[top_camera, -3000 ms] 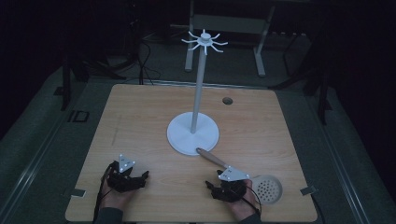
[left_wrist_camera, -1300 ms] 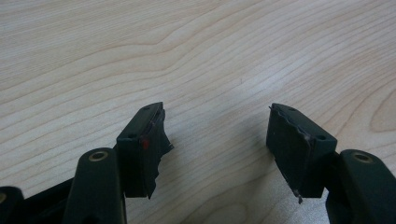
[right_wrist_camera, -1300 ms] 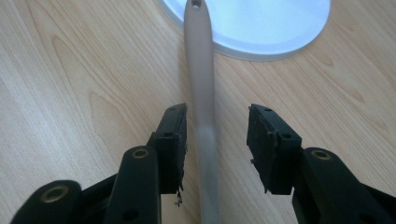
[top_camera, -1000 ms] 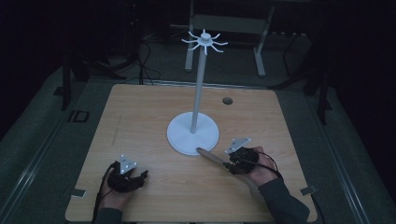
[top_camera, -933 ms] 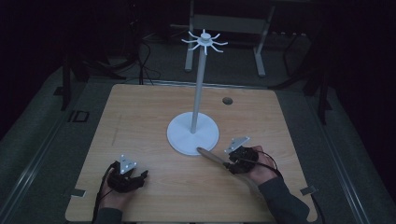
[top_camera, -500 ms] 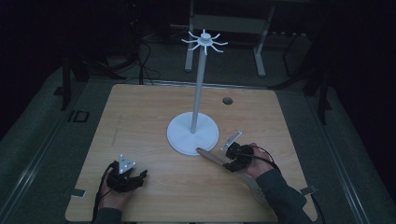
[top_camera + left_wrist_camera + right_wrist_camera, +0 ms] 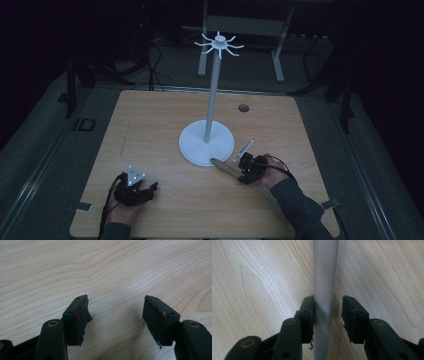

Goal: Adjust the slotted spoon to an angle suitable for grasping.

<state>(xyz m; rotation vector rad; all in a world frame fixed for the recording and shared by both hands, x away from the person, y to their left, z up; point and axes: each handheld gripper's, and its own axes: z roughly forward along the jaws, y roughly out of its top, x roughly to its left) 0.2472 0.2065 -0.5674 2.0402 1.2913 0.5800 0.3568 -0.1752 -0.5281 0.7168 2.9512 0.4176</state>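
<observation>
Right tongs [image 7: 239, 171] moved from near edge onto wooden handle [image 7: 323, 290] beside stand base [image 7: 206, 142], jaws apart, astride; left tongs [image 7: 116, 315] apart, unmoved.

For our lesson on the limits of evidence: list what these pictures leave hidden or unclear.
- High view: the utensil shows just its handle; the right gripper, hand and sleeve cover its head.
- Right gripper view: the handle runs off top and bottom edges; unclear whether both fingers touch it.
- High view: the dark spot is too small to identify.
</observation>
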